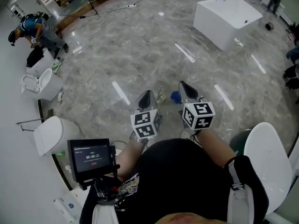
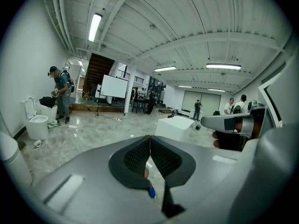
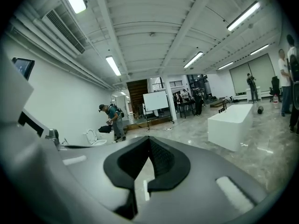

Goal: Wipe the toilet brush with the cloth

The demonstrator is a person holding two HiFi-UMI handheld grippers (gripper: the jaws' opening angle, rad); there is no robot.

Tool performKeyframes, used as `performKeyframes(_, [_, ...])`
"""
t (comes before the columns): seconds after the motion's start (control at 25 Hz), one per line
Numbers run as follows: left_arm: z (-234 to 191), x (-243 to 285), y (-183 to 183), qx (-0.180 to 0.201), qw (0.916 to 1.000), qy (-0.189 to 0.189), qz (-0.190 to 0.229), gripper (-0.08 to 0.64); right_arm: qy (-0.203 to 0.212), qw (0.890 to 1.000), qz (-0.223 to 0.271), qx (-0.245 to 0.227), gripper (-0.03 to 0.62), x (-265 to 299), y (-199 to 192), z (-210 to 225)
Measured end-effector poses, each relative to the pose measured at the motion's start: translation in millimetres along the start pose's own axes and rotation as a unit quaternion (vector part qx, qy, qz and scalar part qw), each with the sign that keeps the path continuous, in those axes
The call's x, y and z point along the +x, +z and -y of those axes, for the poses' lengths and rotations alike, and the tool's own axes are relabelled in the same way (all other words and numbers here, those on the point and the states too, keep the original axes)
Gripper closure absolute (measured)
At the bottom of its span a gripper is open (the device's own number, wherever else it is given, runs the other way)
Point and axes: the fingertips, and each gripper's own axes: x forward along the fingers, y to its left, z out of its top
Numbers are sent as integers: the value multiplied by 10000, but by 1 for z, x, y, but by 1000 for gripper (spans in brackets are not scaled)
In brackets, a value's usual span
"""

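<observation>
The left hand-held gripper [image 1: 147,95] and the right hand-held gripper [image 1: 187,89] are held side by side over the grey marble floor [image 1: 140,45], both pointing toward 12 o'clock, each with its marker cube [image 1: 145,123] just behind the jaws; in the left gripper view the left hand-held gripper [image 2: 150,139] has its 2 black pads pressed together at the tips with nothing between them; in the right gripper view the right hand-held gripper [image 3: 149,140] is likewise pressed together and empty; a small blue object [image 1: 175,96] lies on the floor between the 2 gripper tips, too small to identify, and it shows again through the gap below the left pads [image 2: 151,192]; the toilet brush and the cloth cannot be picked out in any view; a white bathtub [image 1: 227,14] stands at 1 o'clock, well apart from the grippers; 2 white toilets [image 1: 44,80] stand along the wall at 9 o'clock, and a person [image 1: 37,29] bends over beside them at 10 o'clock; a small screen [image 1: 90,157] showing a timer sits at 7 o'clock, close to the wearer's body.
</observation>
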Motion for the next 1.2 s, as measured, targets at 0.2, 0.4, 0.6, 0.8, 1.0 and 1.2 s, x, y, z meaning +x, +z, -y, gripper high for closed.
performKeyframes(0.2, [9,-1,6,96,9999,32,135,557,104,9999,-42,-114,591,2,-2,-6])
performKeyframes(0.4, [11,-2,-2,-97,9999,43,41,557,95,9997,-203,-137,591,-5,-17,-7])
performKeyframes(0.6, [-5,0,10,-203,9995,193,127,557,100,9995,-256,-159,591,-9,-25,-13])
performKeyframes(0.8, [-7,-5,14,-115,9994,215,246,557,118,9993,-309,-173,591,-10,-31,-16])
performKeyframes(1.0, [1,-6,-7,-31,10000,79,15,557,175,9992,-311,-185,592,-9,-35,-20])
performKeyframes(1.2, [4,-7,-7,75,10000,29,36,557,215,9993,-263,-173,592,-8,-34,-22])
